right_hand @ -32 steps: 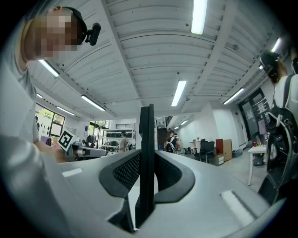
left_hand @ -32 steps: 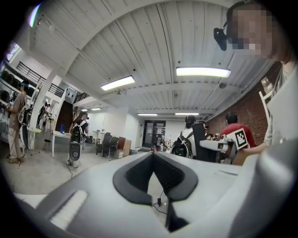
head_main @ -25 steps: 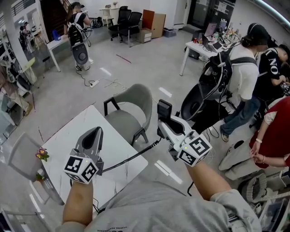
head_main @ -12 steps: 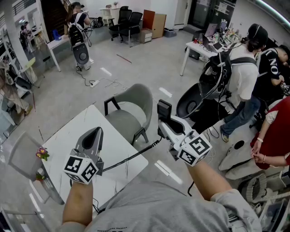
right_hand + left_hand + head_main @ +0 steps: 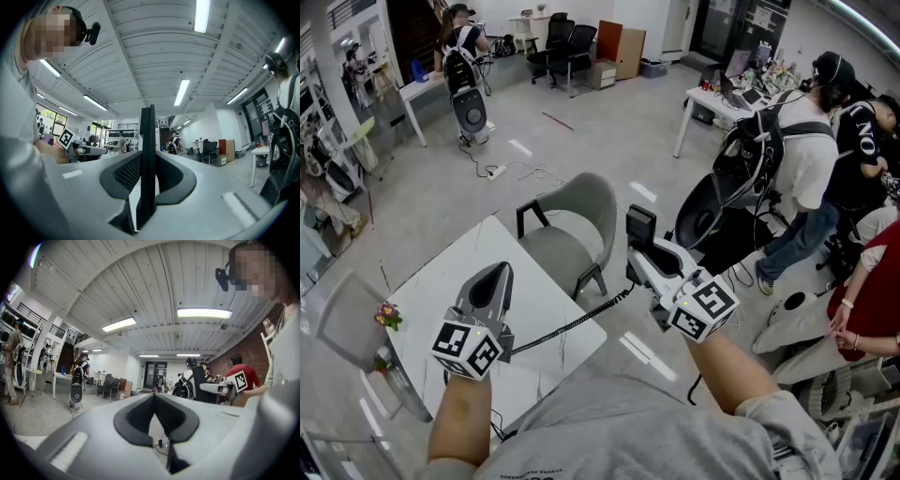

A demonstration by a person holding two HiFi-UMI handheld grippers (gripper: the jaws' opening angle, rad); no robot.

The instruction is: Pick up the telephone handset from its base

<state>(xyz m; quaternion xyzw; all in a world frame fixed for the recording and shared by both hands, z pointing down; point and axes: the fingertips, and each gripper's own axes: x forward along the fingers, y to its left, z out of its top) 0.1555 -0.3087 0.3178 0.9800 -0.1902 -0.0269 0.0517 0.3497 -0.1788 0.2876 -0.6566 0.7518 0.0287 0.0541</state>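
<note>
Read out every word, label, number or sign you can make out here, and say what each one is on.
"NO": large white letters, perhaps with another letter before them, on a person's black top.
Print at the hem of the wearer's grey shirt: cut off, unreadable.
On the marker cubes: black-and-white patterns only, no words.
On the telephone handset: no print visible.
</note>
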